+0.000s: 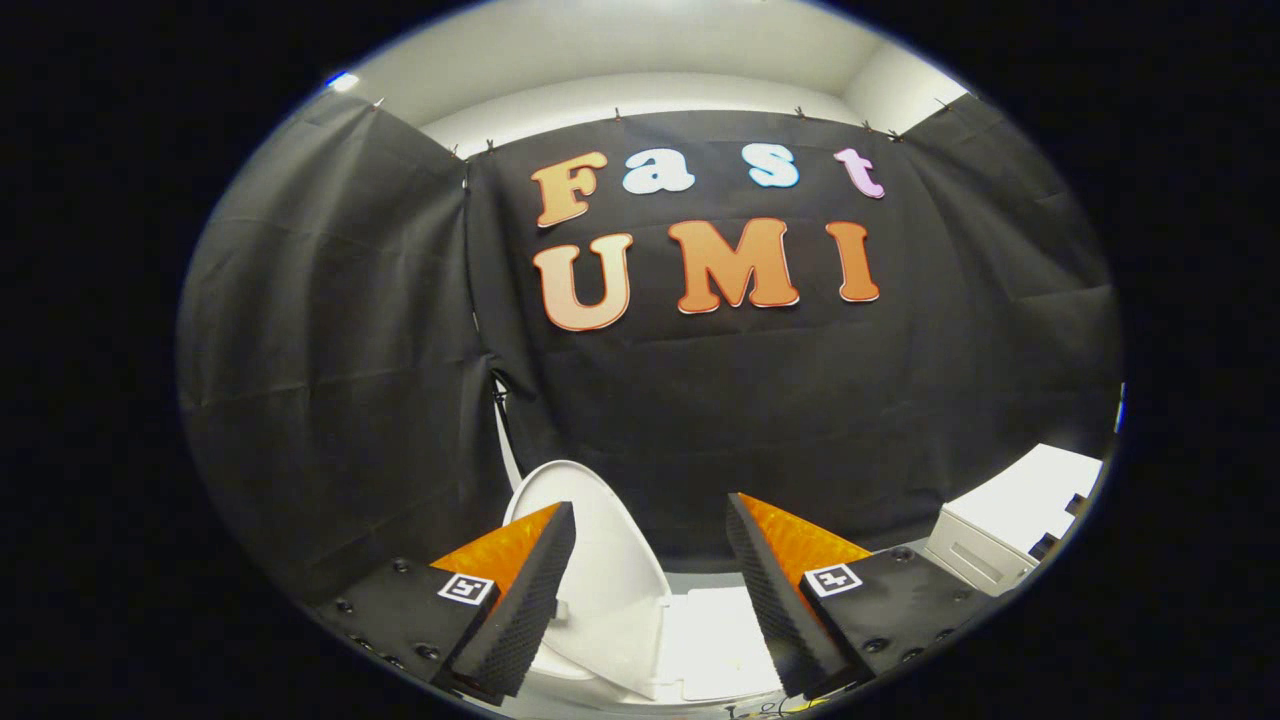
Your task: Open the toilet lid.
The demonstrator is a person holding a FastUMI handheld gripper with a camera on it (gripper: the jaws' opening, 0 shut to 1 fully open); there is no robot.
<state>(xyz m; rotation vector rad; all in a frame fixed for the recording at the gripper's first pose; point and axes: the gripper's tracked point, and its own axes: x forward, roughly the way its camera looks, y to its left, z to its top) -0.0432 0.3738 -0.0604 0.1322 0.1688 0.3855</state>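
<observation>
The white toilet lid (pixel 600 560) stands raised, leaning toward the black cloth wall, just beyond my left finger. Below it, between my fingers, lies the white top of the toilet's back part (pixel 715 640). My gripper (pixel 650 515) is open, its two orange-and-black fingers (pixel 520 590) wide apart with nothing held between them. The left finger overlaps the lid's lower left edge in the view; whether it touches the lid is unclear. The toilet bowl and seat are hidden below the fingers.
Black cloth walls close in the booth behind and to the left of the toilet. A white box-like unit (pixel 1010 530) sits beyond my right finger, close to the toilet.
</observation>
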